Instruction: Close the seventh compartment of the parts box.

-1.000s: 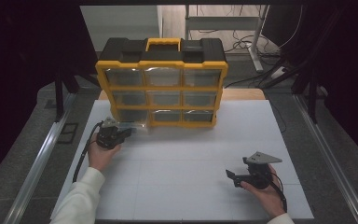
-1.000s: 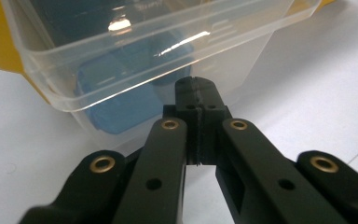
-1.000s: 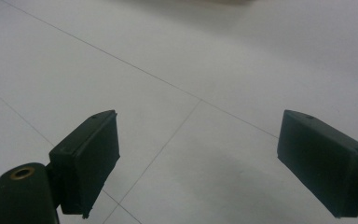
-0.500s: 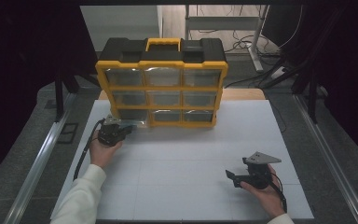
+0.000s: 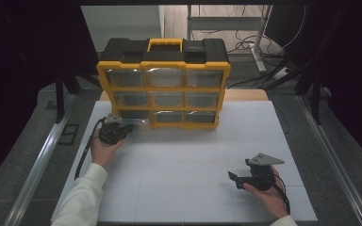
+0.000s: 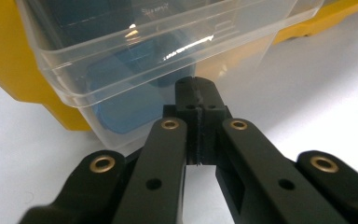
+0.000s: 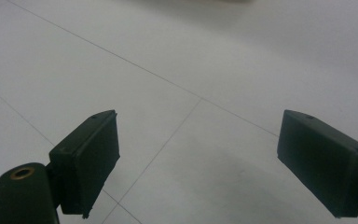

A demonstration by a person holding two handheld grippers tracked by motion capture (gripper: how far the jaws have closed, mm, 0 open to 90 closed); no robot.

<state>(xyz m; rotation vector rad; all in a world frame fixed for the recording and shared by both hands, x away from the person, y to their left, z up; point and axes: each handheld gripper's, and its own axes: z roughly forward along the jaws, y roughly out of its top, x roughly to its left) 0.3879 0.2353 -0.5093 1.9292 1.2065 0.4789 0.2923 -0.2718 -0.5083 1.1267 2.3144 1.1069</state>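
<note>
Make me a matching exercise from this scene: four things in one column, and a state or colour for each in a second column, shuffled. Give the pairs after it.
Things:
1. left gripper
2. right gripper
3. bottom-left drawer of the organizer
4. organizer's carry handle

States or colours:
A. yellow
B. fingers wide apart over the bare white table
C. clear plastic, pulled partly out, something blue inside
D. fingers pressed together at the drawer's front

Pairs: 1-D, 2-B, 3-C, 4-A
</note>
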